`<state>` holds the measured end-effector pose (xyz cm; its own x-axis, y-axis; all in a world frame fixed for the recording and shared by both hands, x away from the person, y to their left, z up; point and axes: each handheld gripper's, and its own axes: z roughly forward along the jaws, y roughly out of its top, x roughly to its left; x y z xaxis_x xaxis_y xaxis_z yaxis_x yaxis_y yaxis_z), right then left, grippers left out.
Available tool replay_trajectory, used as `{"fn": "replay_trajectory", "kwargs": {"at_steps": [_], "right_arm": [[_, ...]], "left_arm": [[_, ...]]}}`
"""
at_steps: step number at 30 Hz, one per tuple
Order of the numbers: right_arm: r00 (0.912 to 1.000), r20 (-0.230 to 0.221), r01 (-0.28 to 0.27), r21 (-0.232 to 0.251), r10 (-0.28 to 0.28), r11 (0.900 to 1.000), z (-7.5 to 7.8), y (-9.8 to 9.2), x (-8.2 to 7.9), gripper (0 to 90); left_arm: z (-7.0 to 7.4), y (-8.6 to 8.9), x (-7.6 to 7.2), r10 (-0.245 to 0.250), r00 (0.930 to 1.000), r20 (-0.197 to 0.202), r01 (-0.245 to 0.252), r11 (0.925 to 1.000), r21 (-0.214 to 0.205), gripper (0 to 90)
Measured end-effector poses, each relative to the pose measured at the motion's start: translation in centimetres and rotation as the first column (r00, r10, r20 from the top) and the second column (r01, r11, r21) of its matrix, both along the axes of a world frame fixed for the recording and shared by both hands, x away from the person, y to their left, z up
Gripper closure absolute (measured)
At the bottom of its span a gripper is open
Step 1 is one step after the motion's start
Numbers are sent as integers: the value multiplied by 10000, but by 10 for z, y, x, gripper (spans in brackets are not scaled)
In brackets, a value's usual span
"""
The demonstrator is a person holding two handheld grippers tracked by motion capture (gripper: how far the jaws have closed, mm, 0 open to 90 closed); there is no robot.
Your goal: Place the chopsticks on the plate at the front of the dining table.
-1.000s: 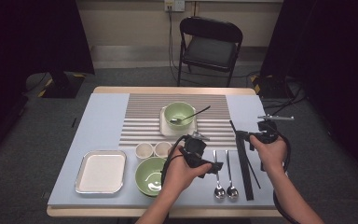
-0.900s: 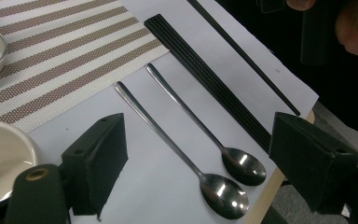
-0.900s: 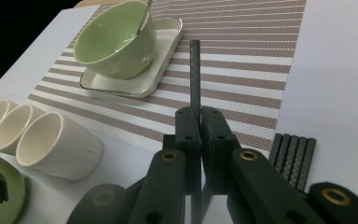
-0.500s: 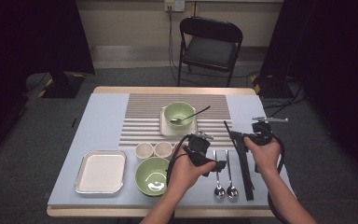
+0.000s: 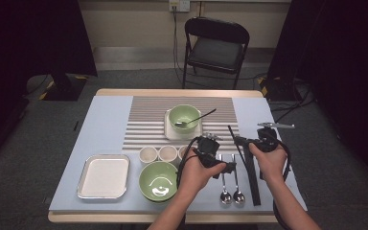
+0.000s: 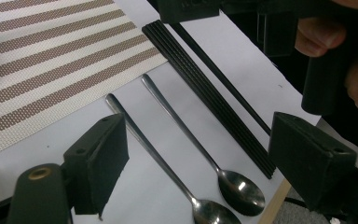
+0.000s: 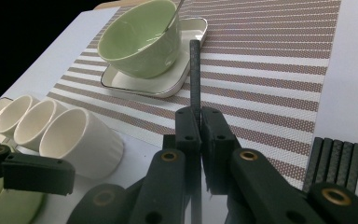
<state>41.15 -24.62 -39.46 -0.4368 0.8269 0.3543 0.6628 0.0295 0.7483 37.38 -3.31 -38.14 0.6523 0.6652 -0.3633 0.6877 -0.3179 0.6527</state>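
My right gripper (image 7: 199, 125) is shut on a single black chopstick (image 7: 195, 70), whose tip points toward the green bowl (image 7: 140, 39) on its white plate (image 7: 168, 84). In the high view the right gripper (image 5: 250, 142) holds this chopstick (image 5: 232, 134) at the placemat's right edge. A bundle of several black chopsticks (image 5: 252, 179) lies on the table below it. My left gripper (image 6: 205, 163) is open, its jaws spread wide just above two metal spoons (image 6: 168, 112) lying side by side. Seen from above, the left gripper (image 5: 219, 164) hovers over those spoons (image 5: 231, 191).
Three white cups (image 5: 158, 154) stand in a row left of my left hand, above a large green bowl (image 5: 158, 181). A metal tray (image 5: 104, 176) sits at the front left. A striped placemat (image 5: 148, 120) covers the table's middle. A folding chair (image 5: 215, 45) stands behind the table.
My right hand has drifted slightly left with the chopstick in its jaws. The left gripper has stayed over the spoons, still open.
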Motion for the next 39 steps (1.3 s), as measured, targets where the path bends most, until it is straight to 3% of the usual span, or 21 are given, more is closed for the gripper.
{"fn": "replay_trajectory", "kwargs": {"at_steps": [12,26,39], "right_arm": [[9994,327,-132,-123,136,9998,5,10,-5,866],[9994,222,-270,32,270,9996,14,22,-3,867],[9992,216,-339,212,335,9992,23,32,0,866]], "left_arm": [[-4,-8,9,409,9989,-242,-413,9990,-193,196],[-10,-13,16,705,9961,-525,-726,9966,-395,224],[-16,-13,20,883,9912,-987,-973,9911,-911,291]]}}
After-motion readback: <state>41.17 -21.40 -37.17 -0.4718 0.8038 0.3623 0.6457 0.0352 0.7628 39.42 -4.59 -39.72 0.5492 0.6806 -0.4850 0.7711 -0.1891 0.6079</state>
